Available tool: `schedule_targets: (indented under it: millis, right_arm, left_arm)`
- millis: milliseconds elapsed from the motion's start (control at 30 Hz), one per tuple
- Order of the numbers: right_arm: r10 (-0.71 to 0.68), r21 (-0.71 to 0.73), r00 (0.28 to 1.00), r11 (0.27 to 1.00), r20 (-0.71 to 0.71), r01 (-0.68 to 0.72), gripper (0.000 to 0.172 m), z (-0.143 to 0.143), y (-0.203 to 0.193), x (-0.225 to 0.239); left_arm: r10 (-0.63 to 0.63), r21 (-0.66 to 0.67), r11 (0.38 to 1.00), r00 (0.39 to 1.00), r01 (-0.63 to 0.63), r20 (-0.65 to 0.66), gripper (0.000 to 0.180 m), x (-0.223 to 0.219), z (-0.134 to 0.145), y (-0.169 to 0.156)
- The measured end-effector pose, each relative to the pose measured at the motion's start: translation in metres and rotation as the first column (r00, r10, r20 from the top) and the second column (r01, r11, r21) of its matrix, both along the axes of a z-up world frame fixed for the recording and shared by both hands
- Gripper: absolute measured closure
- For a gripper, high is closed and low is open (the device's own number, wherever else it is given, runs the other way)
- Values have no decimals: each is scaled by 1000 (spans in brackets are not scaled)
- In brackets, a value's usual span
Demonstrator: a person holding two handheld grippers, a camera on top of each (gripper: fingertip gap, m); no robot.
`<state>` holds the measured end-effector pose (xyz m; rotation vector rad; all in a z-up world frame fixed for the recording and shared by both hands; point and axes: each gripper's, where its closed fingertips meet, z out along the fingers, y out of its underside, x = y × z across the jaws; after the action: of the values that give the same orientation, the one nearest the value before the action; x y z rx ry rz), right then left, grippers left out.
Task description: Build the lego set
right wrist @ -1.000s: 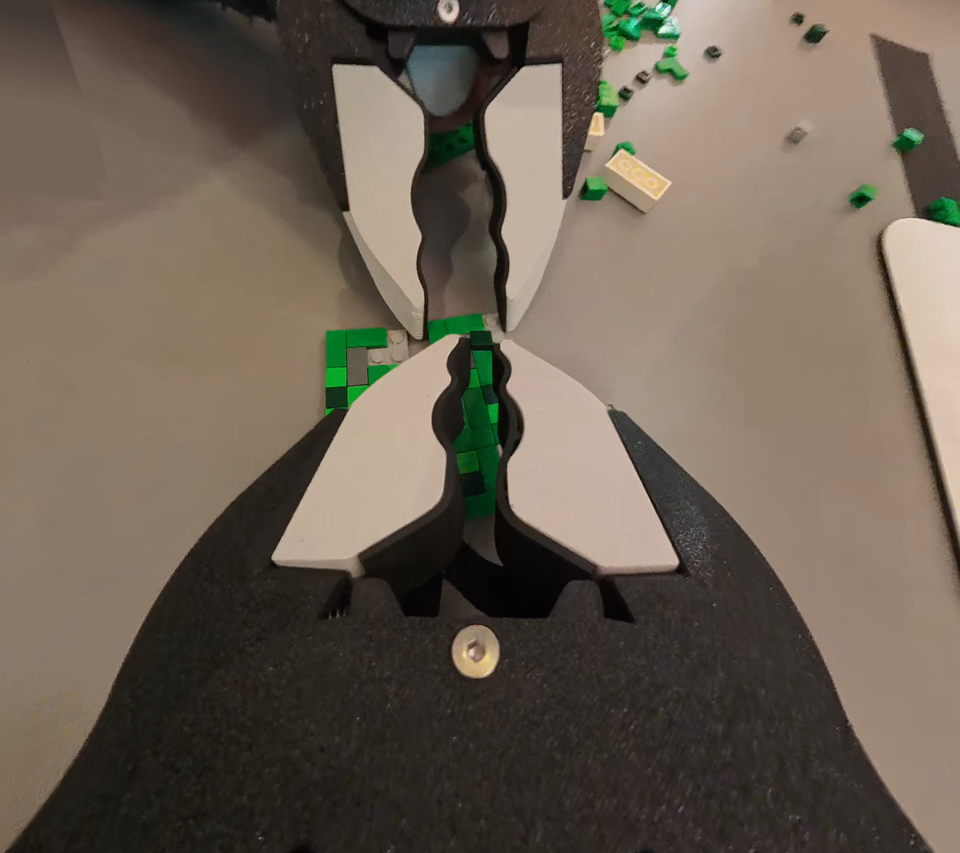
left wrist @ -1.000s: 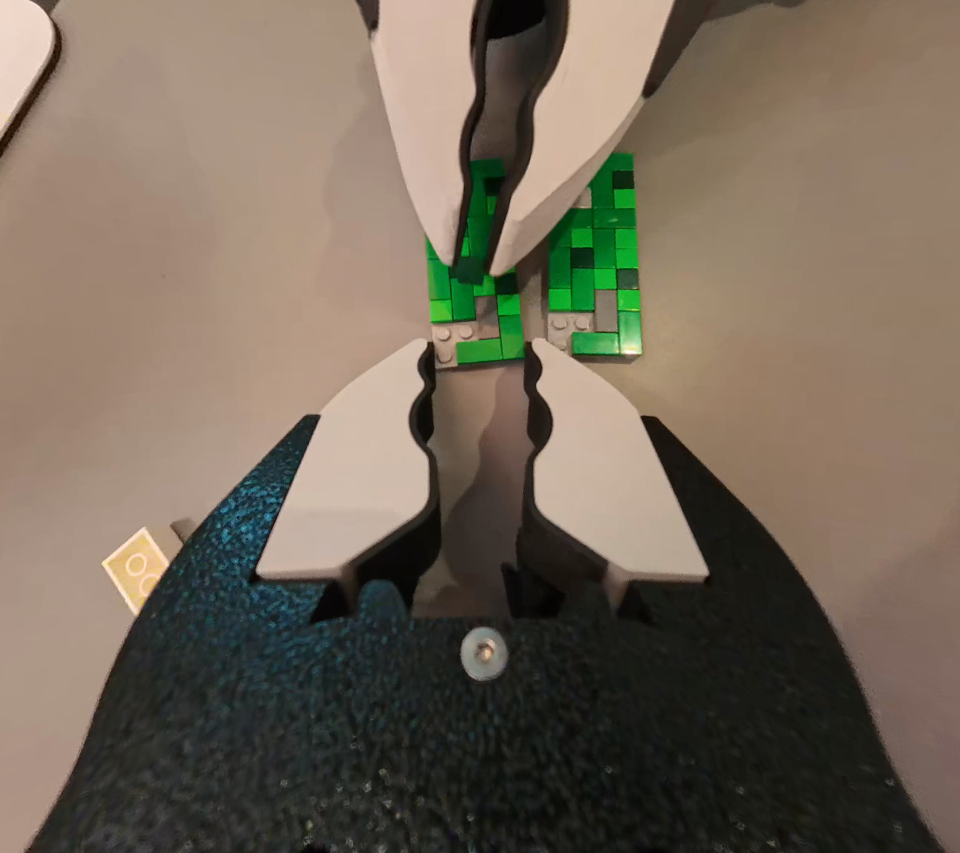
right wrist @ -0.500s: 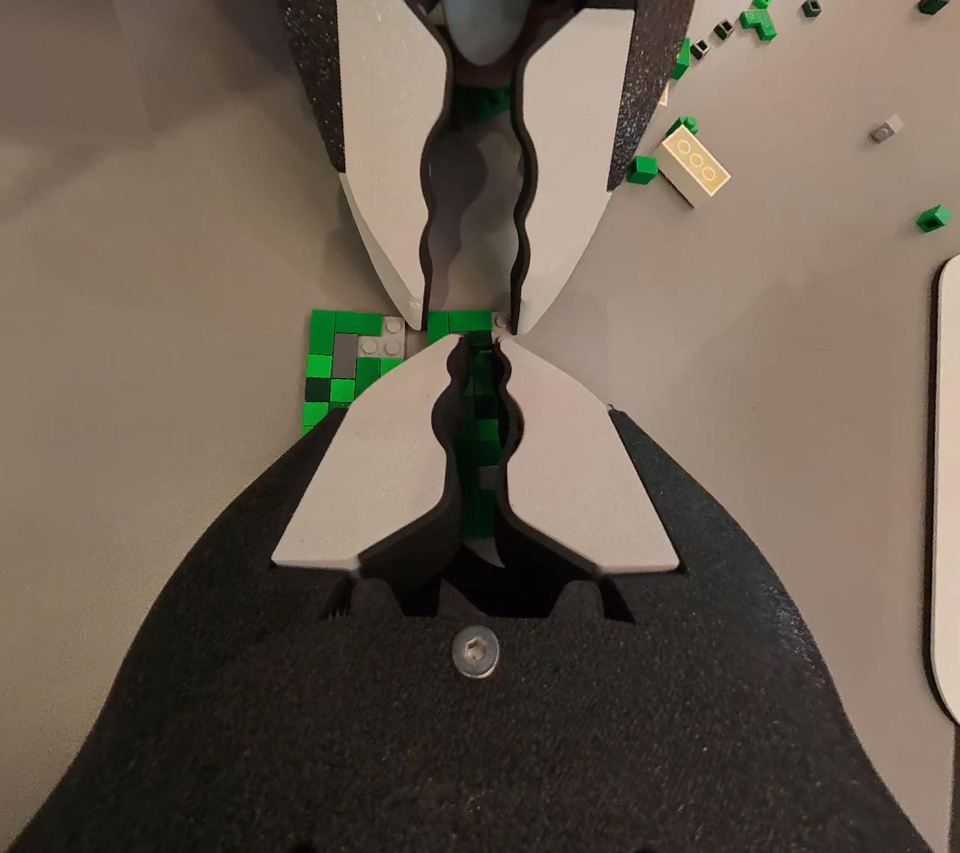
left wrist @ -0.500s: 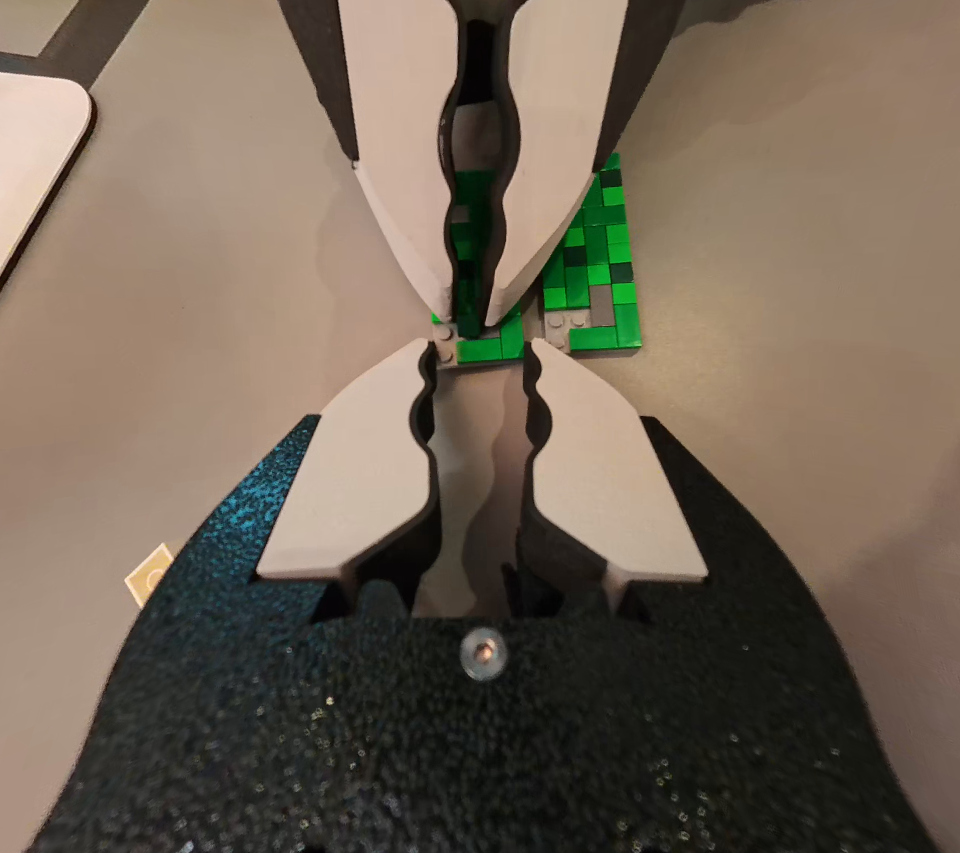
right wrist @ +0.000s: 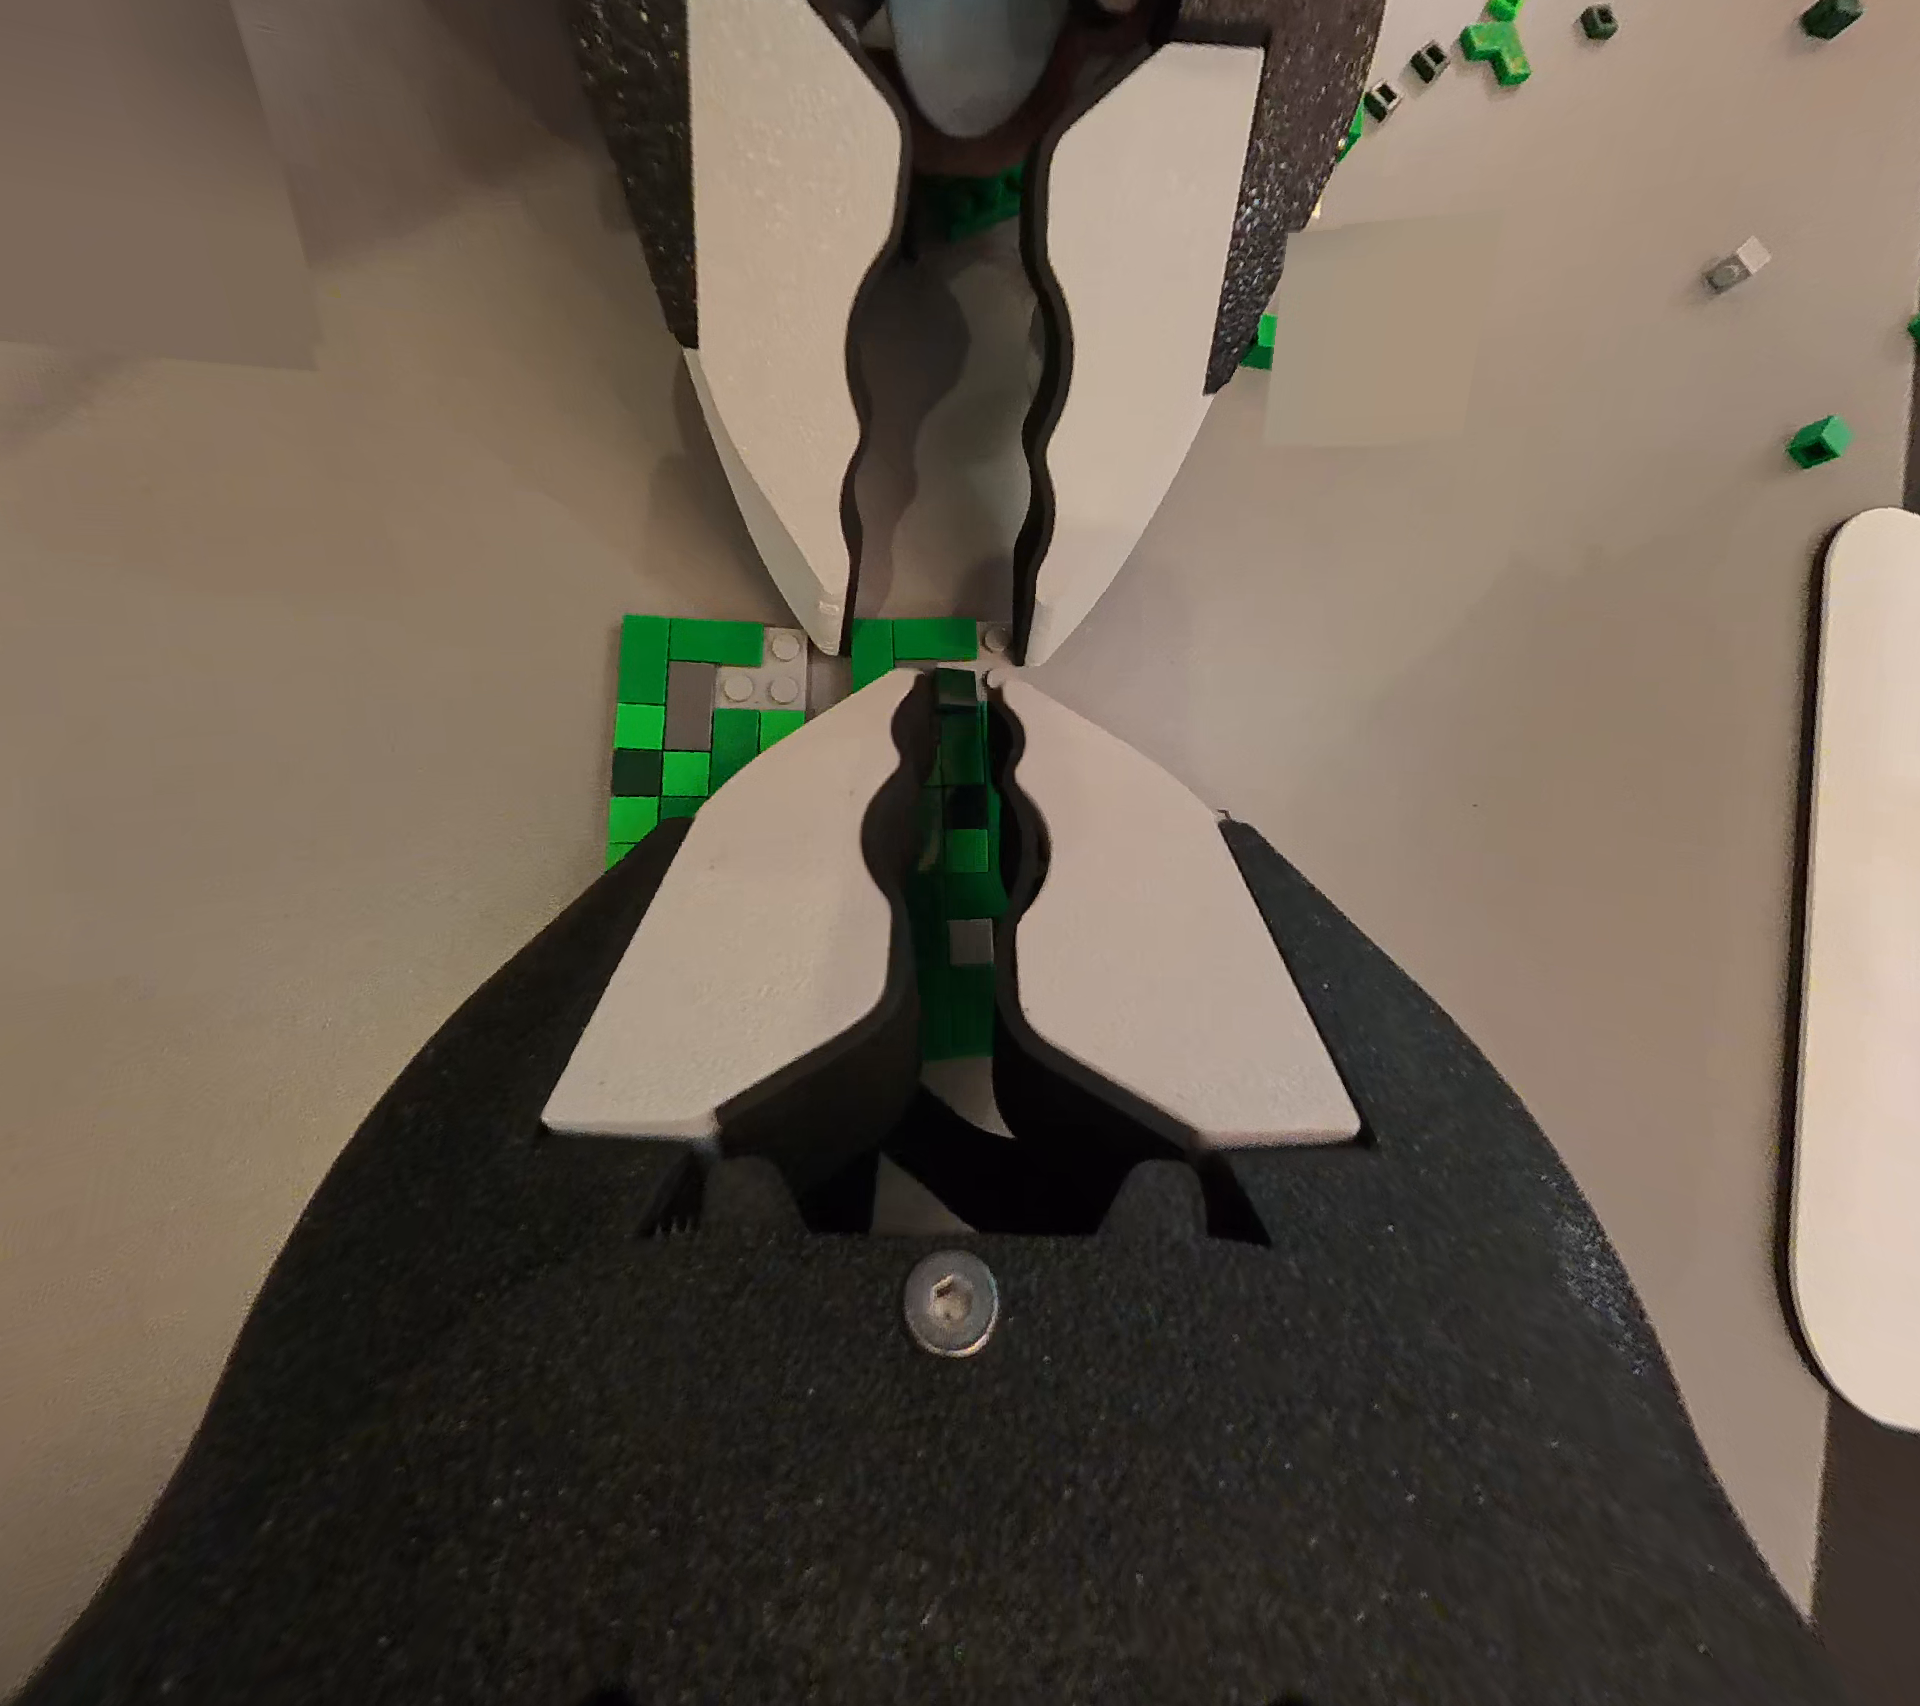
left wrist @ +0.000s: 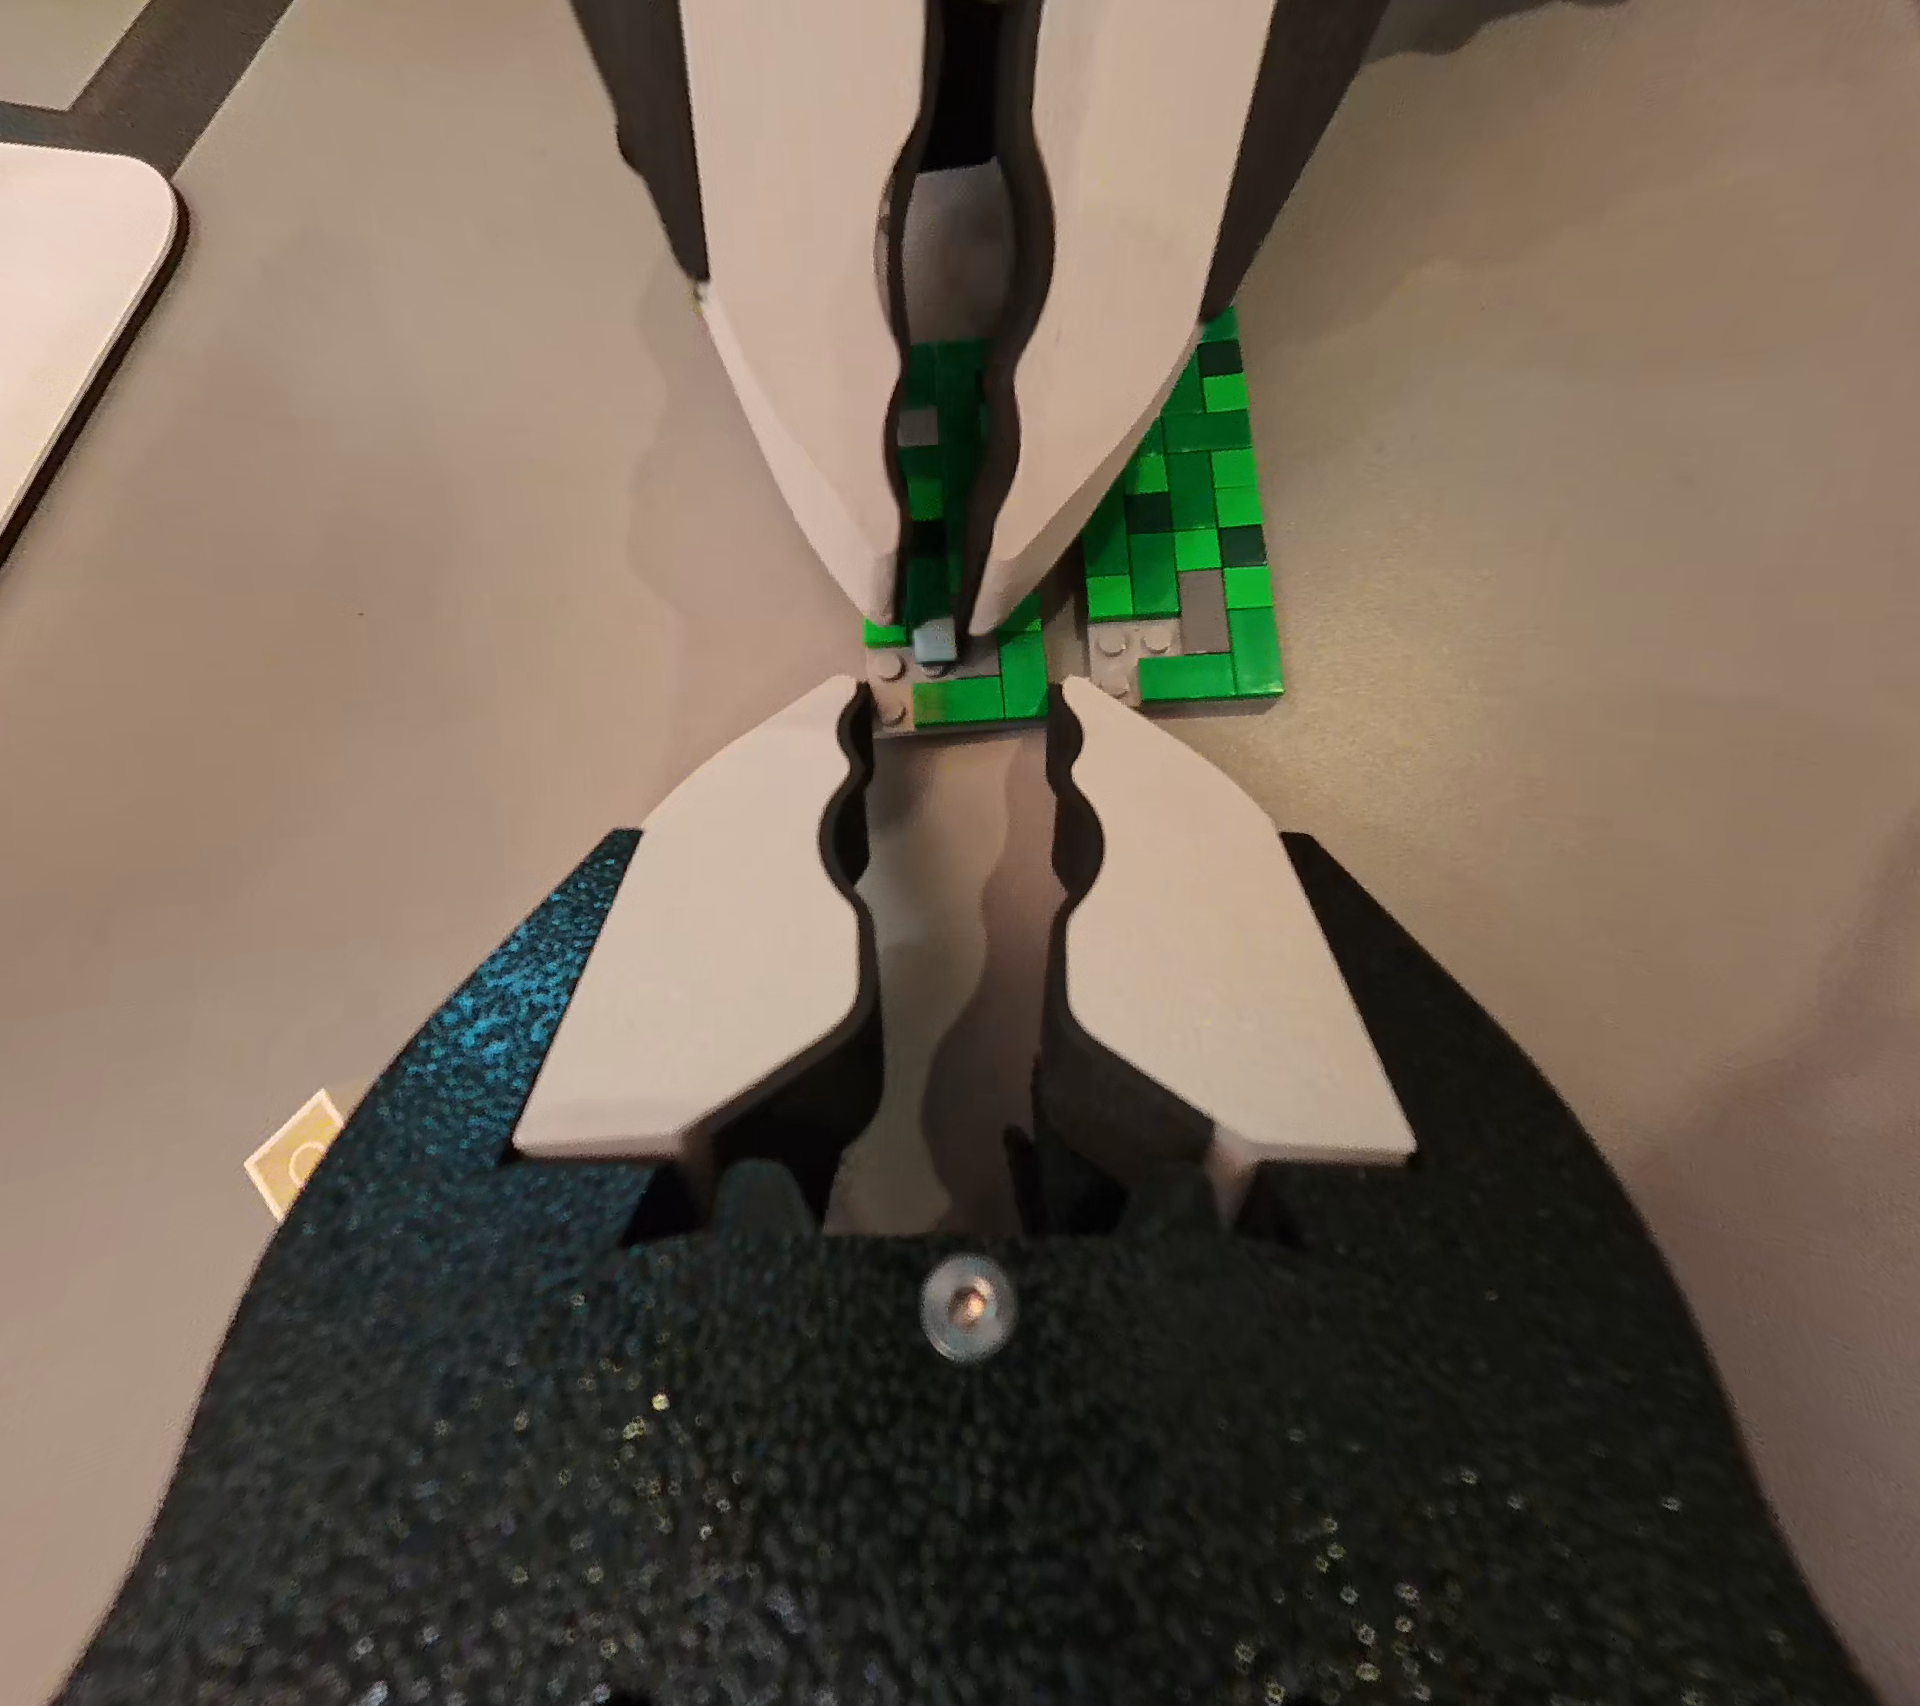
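Two grippers meet tip to tip over a green tiled plate [left wrist: 1184, 513] on the worktop [left wrist: 416, 617]. The right gripper [right wrist: 958, 688] pinches a small dark tile [right wrist: 956, 688] just above the plate's studded grey corner [left wrist: 896, 688]. The left gripper [left wrist: 956, 700] hangs released, tips flanking that edge.

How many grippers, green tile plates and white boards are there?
hand-held grippers: 2
green tile plates: 2
white board: 1
Total: 5
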<state>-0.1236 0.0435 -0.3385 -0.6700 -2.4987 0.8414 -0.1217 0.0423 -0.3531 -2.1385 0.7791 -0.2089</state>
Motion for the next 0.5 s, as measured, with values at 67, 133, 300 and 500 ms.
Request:
schedule_targets:
  millis: [67,133,300,500]
  right_arm:
    - [4,-13,1000,1000,-1,-4,166,2,-1,1]
    - [8,-6,1000,1000,2,-8,169,2,-1,2]
    - [14,17,1000,1000,-1,-14,172,-2,-3,1]
    - [15,21,1000,1000,-12,-15,172,-2,-4,-1]
  left_arm:
    - [0,0,1000,1000,0,1,149,0,0,0]
    - [0,-1,1000,1000,0,2,149,0,0,0]
    - [2,-5,1000,1000,-2,7,149,0,0,1]
    - [2,-6,1000,1000,-2,8,149,0,-1,1]
